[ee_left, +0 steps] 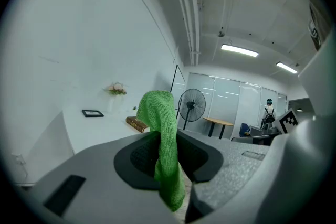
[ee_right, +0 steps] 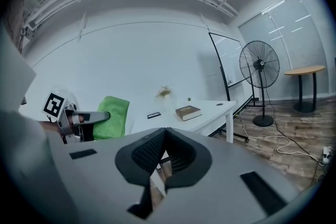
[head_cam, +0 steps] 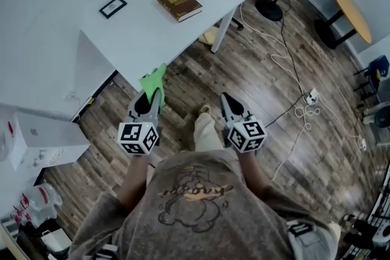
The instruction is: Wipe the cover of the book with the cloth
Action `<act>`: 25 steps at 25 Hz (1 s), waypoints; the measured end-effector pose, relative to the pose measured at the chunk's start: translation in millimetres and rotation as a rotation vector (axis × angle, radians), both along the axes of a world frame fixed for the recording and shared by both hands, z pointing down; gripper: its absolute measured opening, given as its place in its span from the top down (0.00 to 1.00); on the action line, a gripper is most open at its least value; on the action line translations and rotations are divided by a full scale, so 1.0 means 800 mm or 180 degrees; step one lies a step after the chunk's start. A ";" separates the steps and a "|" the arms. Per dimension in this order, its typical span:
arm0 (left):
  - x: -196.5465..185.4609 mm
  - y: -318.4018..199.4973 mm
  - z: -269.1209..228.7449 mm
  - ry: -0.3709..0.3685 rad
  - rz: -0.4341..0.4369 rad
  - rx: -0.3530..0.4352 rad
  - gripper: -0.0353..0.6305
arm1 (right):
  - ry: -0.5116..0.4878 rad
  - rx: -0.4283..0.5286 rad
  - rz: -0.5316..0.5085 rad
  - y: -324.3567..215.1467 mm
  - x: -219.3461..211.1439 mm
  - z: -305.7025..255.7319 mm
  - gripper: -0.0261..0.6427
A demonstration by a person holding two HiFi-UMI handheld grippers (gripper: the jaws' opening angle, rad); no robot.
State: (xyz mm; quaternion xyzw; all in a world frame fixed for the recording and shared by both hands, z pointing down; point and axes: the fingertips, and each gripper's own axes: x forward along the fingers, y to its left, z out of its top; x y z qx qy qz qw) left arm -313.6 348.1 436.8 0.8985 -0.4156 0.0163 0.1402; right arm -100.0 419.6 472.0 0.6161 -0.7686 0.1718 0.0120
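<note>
Two tongs are up in front of me, and only one carries anything; my left gripper [head_cam: 153, 96] is clamped on the green cloth [head_cam: 153, 78], which stands up out of the jaws and droops over at its top; my right gripper [head_cam: 228, 101] has its jaws pressed together with nothing between them. I stand on the wooden floor, short of the white table [head_cam: 137, 45]; the book [head_cam: 179, 3] lies closed on it, brown cover up, at about 12 o'clock from the left gripper and well apart from it, with a small picture frame [head_cam: 113, 7] at its 9 o'clock. I judge this to be the approach; no wiping has begun. Next I need to close on the table and bring the cloth down flat onto the cover, not just its pinched edge; the right gripper could steady the book, since I expect it to slide on that smooth top.
</note>
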 end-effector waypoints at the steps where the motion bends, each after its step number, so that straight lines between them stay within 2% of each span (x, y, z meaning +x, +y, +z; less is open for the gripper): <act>1: 0.001 -0.011 0.000 -0.0006 -0.0007 0.0004 0.83 | -0.0005 -0.0001 -0.0015 -0.011 0.000 0.002 0.96; 7: 0.022 -0.090 0.001 -0.0021 -0.0099 -0.0019 0.83 | 0.0001 -0.0021 -0.0146 -0.090 0.019 0.007 0.96; 19: 0.110 -0.270 -0.035 -0.0085 -0.0347 0.0026 0.83 | -0.0051 0.0003 -0.0467 -0.291 0.111 -0.021 0.96; 25: 0.152 -0.338 -0.046 -0.0115 -0.0482 0.0082 0.83 | -0.0097 -0.0026 -0.0633 -0.362 0.153 -0.021 0.96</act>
